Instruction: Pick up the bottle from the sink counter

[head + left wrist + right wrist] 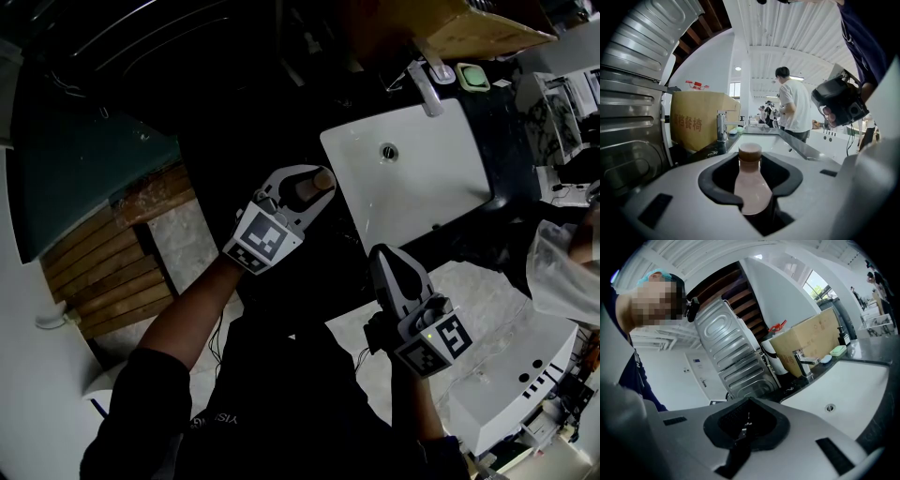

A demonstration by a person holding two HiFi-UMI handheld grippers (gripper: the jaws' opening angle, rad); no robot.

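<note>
Left tool (pixel 309 186) grips the bottle (pixel 751 187) between its jaws, cap (pixel 750 152) protruding beyond.

Bottle (pixel 751 183) base behind the jaws

One bottle (pixel 751 185), one faucet (pixel 427 86), one cardboard box (pixel 701 117)

sleeves (pixel 141 403): black | left tongs (pixel 315 184), right tongs (pixel 381 253): grey, black pads (pixel 710 183) | marker cubes (pixel 262 239): black-white
</note>
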